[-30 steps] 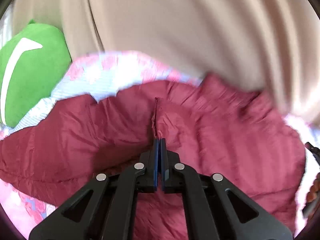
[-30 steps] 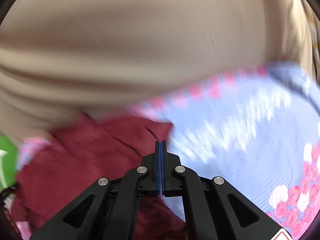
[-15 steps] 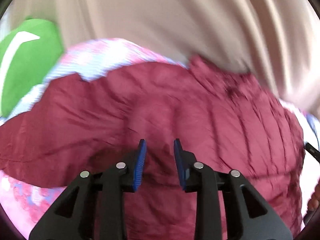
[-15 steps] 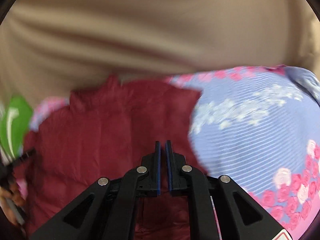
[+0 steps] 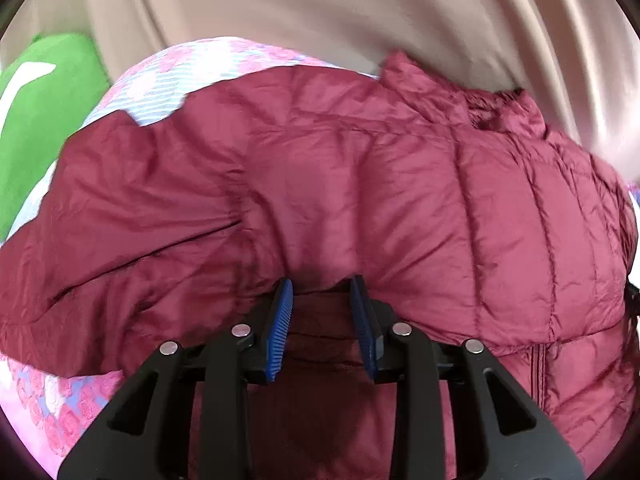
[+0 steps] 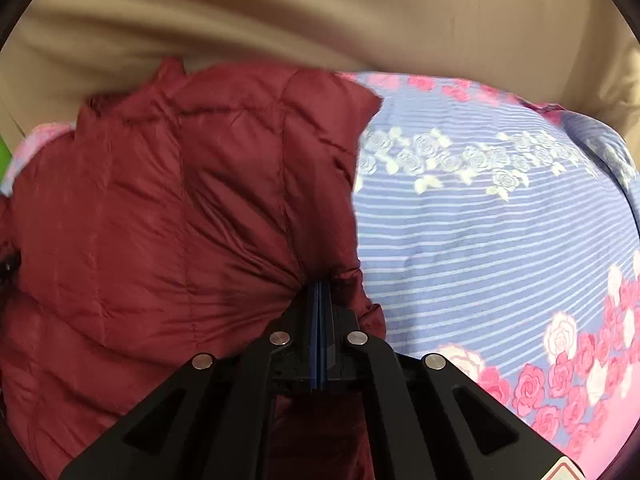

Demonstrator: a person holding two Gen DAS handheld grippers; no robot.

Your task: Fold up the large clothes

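Right claw (image 6: 320, 292) pinching maroon jacket (image 6: 160, 220)

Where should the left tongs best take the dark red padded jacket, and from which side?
Probably at the jacket's near folded edge, coming from the near side, slanting down. There the padding bunches into a ridge between the open left tongs, thin enough to pinch. The broad quilted panels beyond lie flat on the flowered sheet and offer no hold.

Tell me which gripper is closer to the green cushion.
Left. The left gripper sits over the maroon jacket, with the green cushion large beside it. The right gripper is at the jacket's far side, where only a green sliver shows.
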